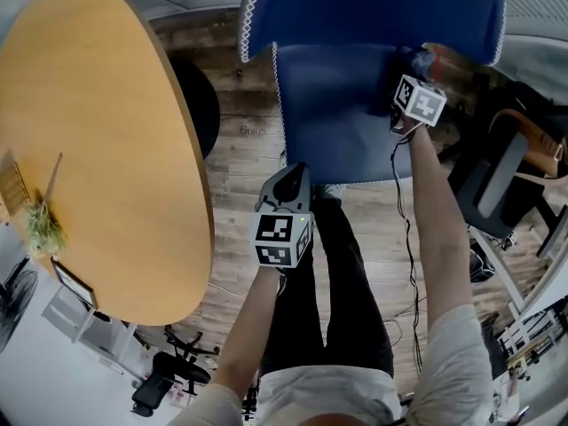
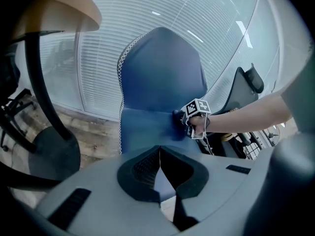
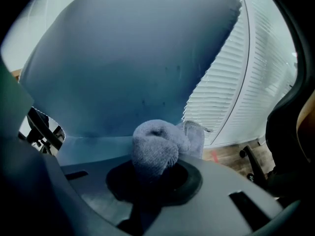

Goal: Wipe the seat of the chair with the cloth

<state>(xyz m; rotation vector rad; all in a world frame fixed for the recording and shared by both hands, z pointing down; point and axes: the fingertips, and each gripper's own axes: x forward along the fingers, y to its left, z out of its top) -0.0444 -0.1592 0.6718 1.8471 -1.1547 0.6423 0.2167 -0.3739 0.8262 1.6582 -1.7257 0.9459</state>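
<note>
**Right gripper [image 3: 152, 173] clamped on cloth [image 3: 156, 149]**

Jaws pinch a bunched grey knit wad, which sits at the rear of the smooth blue fabric seat [image 1: 337, 122], by the backrest [image 1: 373, 7]. Left gripper [image 2: 160, 173] is near the seat's front edge, tips together, empty.

Oval wooden surface [image 1: 106, 149], far left, pale orange top; sprig of dried greenery [image 1: 40, 229] at its left edge; small dark-framed item [image 1: 73, 282] near the same edge; round black pedestal base [image 1: 200, 105] under it; plank floor [image 1: 240, 149], brown, worn; white slatted blinds [image 2: 98, 63] along the far wall; dark office chair [image 1: 497, 185], right; second black chair [image 1: 160, 384], near left, seen from above.
</note>
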